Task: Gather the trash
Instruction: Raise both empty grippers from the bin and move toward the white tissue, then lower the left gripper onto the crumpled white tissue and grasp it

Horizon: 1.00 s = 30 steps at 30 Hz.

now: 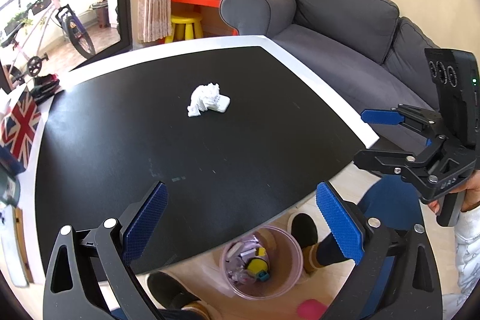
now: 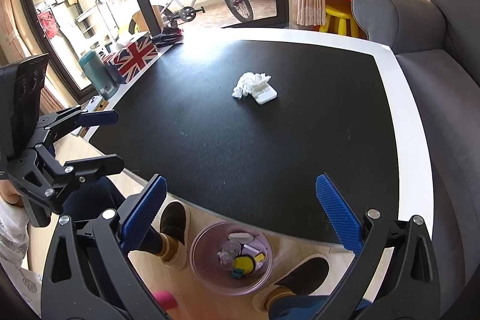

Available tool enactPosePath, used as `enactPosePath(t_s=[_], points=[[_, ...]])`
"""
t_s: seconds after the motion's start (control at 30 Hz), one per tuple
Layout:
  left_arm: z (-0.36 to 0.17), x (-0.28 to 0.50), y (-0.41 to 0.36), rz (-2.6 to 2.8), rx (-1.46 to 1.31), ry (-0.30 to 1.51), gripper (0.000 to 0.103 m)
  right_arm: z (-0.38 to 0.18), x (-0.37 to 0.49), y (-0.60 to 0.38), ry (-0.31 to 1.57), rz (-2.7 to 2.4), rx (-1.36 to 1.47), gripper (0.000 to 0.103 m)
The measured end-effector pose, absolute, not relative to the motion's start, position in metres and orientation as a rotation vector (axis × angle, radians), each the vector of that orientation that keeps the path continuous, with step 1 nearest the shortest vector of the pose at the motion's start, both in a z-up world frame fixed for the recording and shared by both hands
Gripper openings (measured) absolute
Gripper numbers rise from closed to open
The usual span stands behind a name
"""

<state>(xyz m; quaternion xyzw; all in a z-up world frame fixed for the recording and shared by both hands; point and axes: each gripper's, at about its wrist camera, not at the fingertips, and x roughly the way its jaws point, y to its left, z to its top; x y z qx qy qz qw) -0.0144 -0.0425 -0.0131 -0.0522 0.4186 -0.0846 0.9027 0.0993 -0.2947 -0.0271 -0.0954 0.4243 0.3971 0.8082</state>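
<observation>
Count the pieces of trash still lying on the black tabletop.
2. A crumpled white tissue lies near the middle of the table, and a small flat white packet lies touching it, partly tucked under. Anything hidden beneath the tissue cannot be ruled out.

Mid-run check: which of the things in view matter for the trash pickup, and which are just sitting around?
For the job:
- crumpled tissue on the black table top
- small white block touching the tissue
- pink bin on the floor, already holding scraps
- left claw and right claw, both open

Just lying about:
- flag-print box
- green flask
- grey sofa
- yellow stool
</observation>
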Motion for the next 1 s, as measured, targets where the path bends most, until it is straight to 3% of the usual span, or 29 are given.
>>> enactPosePath(t_s=[1.0], points=[[-0.047,0.129,-0.006,-0.17,-0.123,0.967,0.095,-0.047,0.169,-0.253,0.967,0.835,-0.27,0.098]])
